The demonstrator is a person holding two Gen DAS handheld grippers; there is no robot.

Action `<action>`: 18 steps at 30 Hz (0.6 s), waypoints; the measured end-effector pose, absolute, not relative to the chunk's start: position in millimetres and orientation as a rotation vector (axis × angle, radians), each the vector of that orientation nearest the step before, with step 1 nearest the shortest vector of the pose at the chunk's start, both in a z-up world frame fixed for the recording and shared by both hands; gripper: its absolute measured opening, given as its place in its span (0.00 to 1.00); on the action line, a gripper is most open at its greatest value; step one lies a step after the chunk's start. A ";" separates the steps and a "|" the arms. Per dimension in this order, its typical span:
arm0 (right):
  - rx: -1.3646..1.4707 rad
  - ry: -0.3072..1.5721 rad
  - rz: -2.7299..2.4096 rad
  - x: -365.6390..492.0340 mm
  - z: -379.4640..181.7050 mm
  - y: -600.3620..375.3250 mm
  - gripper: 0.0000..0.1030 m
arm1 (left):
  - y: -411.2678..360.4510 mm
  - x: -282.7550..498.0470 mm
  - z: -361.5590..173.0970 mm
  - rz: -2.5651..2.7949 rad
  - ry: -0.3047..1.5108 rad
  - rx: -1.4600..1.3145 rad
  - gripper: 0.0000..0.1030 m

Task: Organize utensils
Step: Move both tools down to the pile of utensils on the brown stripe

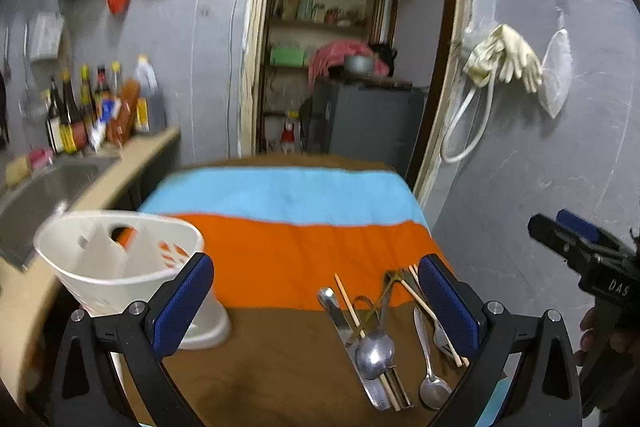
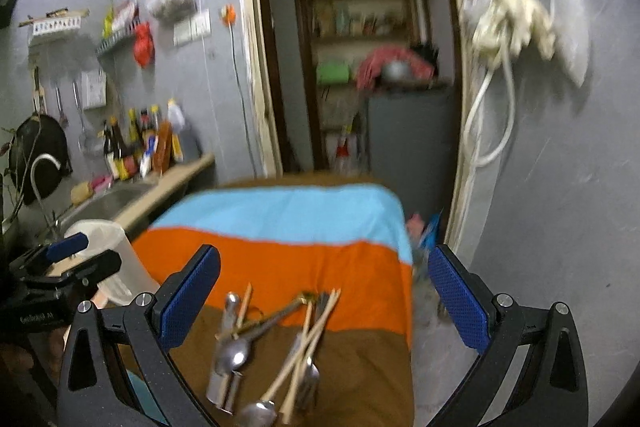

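Observation:
A pile of utensils [image 1: 384, 339] lies on the brown and orange cloth: metal spoons, a fork, wooden chopsticks and a flat metal tool. It also shows in the right wrist view [image 2: 272, 351], blurred. A white plastic utensil holder [image 1: 120, 259] stands at the table's left side, seen also in the right wrist view [image 2: 116, 259]. My left gripper [image 1: 316, 303] is open and empty above the table, with the pile near its right finger. My right gripper [image 2: 324, 303] is open and empty above the pile.
The table carries a striped blue, orange and brown cloth [image 1: 288, 195]. A counter with a sink [image 1: 44, 187] and sauce bottles [image 1: 92, 107] runs along the left. An open doorway [image 1: 344, 39] lies behind the table. Gloves [image 1: 504, 55] and a hose hang on the right wall.

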State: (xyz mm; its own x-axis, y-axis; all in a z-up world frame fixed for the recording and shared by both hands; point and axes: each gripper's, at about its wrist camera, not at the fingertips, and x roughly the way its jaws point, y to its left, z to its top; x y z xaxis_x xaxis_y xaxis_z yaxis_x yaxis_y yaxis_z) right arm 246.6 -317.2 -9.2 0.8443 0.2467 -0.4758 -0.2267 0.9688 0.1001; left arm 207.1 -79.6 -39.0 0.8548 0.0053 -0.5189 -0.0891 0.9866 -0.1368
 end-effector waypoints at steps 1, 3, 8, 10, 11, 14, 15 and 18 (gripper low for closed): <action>0.047 0.534 0.277 255.1 -15.9 -319.8 0.99 | -80.1 213.7 -44.6 0.050 0.568 -0.171 0.99; 0.053 0.572 0.301 267.2 -30.6 -322.5 0.99 | -81.9 224.5 -55.8 0.048 0.610 -0.184 0.99; 0.094 0.704 0.331 297.8 -73.7 -321.0 0.99 | -84.0 250.5 -83.5 0.060 0.694 -0.214 0.99; 0.132 0.748 0.339 307.2 -91.8 -321.8 0.98 | -84.7 258.9 -92.1 0.072 0.707 -0.224 0.99; 0.146 0.762 0.342 312.2 -99.2 -322.4 0.96 | -84.2 263.5 -97.8 0.079 0.715 -0.228 0.98; 0.186 0.813 0.342 330.7 -127.2 -320.3 0.76 | -82.4 276.5 -110.0 0.082 0.746 -0.236 0.91; 0.199 0.825 0.345 334.5 -135.0 -320.2 0.74 | -82.3 279.6 -113.3 0.082 0.755 -0.238 0.89; 0.248 0.870 0.358 347.5 -157.4 -317.6 0.61 | -79.2 290.3 -127.3 0.062 0.795 -0.268 0.77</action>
